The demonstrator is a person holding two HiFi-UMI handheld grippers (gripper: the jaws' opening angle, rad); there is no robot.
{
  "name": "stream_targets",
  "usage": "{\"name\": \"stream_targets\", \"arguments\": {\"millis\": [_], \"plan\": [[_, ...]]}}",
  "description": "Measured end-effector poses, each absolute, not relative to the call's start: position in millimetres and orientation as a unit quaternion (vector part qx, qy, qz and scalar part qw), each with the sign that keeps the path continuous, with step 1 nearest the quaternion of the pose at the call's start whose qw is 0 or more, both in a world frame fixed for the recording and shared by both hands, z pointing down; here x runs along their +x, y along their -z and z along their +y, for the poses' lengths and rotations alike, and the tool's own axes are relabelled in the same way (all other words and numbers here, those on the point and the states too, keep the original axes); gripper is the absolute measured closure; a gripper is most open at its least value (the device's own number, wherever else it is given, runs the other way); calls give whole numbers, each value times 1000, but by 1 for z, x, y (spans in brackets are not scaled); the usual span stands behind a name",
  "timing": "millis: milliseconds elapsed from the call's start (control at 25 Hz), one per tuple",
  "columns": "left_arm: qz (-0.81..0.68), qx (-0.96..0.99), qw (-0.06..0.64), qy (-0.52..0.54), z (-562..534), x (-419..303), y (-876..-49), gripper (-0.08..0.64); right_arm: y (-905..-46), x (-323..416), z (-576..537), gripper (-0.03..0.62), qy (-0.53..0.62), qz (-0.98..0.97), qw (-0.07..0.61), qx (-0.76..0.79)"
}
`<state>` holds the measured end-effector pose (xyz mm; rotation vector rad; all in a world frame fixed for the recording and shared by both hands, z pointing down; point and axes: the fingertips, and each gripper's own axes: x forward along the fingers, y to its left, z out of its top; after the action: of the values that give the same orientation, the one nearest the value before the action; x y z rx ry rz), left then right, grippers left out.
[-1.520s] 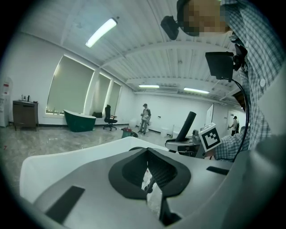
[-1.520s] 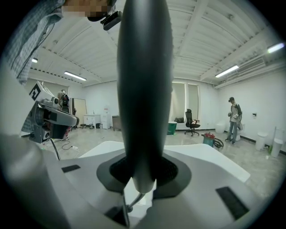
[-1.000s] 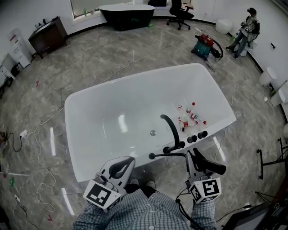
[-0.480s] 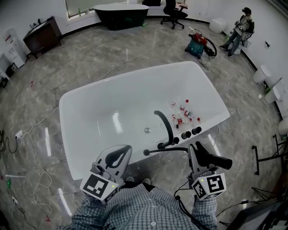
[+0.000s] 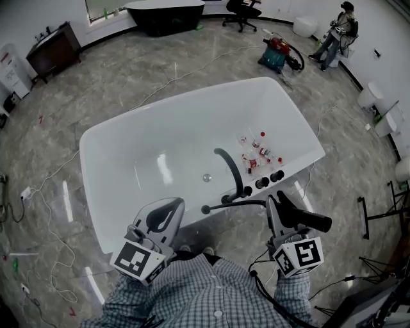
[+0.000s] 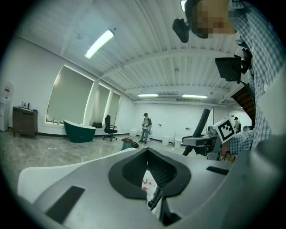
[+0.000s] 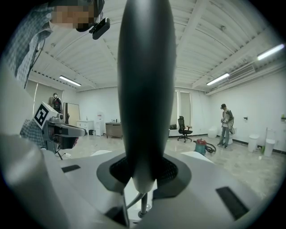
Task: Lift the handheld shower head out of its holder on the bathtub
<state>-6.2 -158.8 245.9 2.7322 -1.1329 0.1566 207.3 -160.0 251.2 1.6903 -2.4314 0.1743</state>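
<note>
The black handheld shower head [image 5: 307, 220] is off the white bathtub [image 5: 128, 147] and hangs over the floor just in front of the tub's near rim. My right gripper [image 5: 282, 215] is shut on its handle. In the right gripper view the handle [image 7: 145, 89] stands upright between the jaws, with the thin hose [image 7: 133, 202] trailing below. The hose [image 5: 234, 204] runs left along the rim. The black spout [image 5: 229, 165] and three knobs [image 5: 260, 184] sit on that rim. My left gripper [image 5: 160, 221] hovers at the near rim, shut and empty [image 6: 147, 179].
Small red-capped bottles [image 5: 256, 150] lie inside the tub by the spout. Cables [image 5: 51, 211] trail over the marble floor at the left. A person [image 5: 336, 29] stands far right beside a vacuum cleaner [image 5: 275, 52]. A dark bathtub [image 5: 163, 13] is at the back, and a black stand [image 5: 378, 214] at the right.
My right gripper has lifted the shower head slightly higher above the rim. The left gripper has stayed put. The head view has shifted a little.
</note>
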Motion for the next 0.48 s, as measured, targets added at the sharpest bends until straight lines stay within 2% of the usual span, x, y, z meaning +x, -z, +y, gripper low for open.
{"name": "stream_targets", "arguments": {"millis": [480], "plan": [[-382, 918, 88, -54, -152, -3, -245, 554, -251, 206, -156, 489, -49, -822, 88, 560]]}}
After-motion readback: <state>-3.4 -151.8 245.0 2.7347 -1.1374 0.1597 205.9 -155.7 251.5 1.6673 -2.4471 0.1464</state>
